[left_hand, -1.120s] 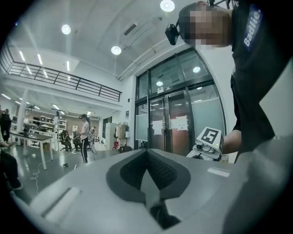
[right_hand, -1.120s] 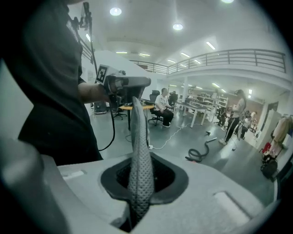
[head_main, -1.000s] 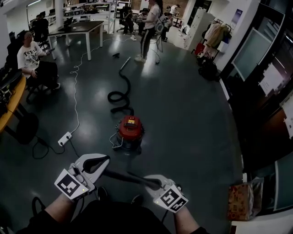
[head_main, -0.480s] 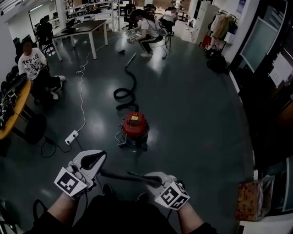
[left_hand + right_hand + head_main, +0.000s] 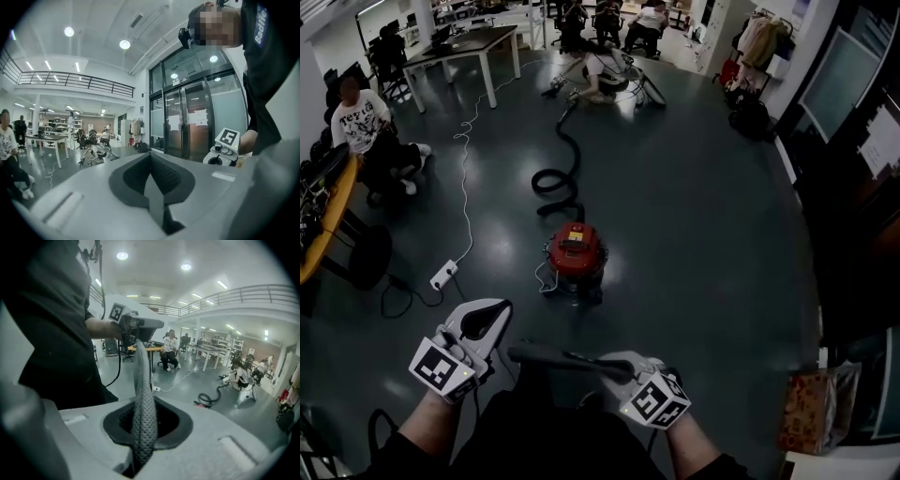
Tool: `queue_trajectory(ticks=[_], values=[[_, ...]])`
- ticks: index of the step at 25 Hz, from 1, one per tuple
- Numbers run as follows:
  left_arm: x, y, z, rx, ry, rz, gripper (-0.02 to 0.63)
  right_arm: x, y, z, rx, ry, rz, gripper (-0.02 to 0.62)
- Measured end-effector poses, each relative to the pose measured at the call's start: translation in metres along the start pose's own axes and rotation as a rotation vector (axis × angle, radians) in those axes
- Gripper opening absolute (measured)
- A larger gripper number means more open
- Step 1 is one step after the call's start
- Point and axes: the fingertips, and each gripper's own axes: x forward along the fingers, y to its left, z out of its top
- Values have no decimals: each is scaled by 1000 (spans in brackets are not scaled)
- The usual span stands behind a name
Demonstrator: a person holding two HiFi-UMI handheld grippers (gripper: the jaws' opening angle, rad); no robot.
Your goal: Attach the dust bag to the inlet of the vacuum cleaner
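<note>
**Head view showing the dust bag stretching between both grippers, well short of the vacuum**

A dark, glossy floor (image 5: 703, 234) is spreading across a large open hall and reflecting the ceiling lights. Glass doors (image 5: 187, 124) are lining one side. The red vacuum cleaner (image 5: 575, 253) is standing on this floor, ahead of the grippers and well apart from them, with its black hose (image 5: 551, 180) curling away behind it. A white power strip (image 5: 442, 275) is lying to its left, and a white cable (image 5: 461, 178) is trailing from there towards a table (image 5: 469, 47). A seated person (image 5: 361, 127) is occupying the left edge. The left gripper (image 5: 499, 339) and the right gripper (image 5: 605, 364) are each pinching one end of the dark, textured dust bag (image 5: 558, 357). Their jaws are pressing together on it, holding it taut above the floor.
</note>
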Motion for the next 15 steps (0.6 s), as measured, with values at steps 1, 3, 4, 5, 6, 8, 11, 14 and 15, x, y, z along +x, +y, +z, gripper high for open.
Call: queue_trajectory(ticks=[1, 3, 4, 5, 6, 8, 11, 14, 15], values=[[3, 9, -2, 3, -4, -7, 2, 4, -3, 2, -2, 3, -3, 28], [8, 31, -7, 7, -26, -25, 2, 16, -10, 9, -8, 5, -12, 28], [11, 44, -10, 2, -33, -31, 2, 23, -14, 12, -12, 6, -19, 28], [15, 59, -15, 1, -33, -38, 2, 31, -18, 17, -14, 9, -29, 28], [18, 74, -21, 2, -30, -46, 2, 39, -22, 21, -15, 14, -42, 28], [25, 105, -28, -1, -32, -67, 2, 55, -31, 30, -17, 26, -69, 28], [37, 144, -34, -5, -32, -106, 2, 76, -44, 41, -18, 53, -100, 28], [50, 180, -47, -15, -22, -137, 2, 96, -59, 48, -7, 91, -135, 28], [55, 190, -52, -18, -18, -145, 2, 103, -64, 52, -1, 102, -147, 28]])
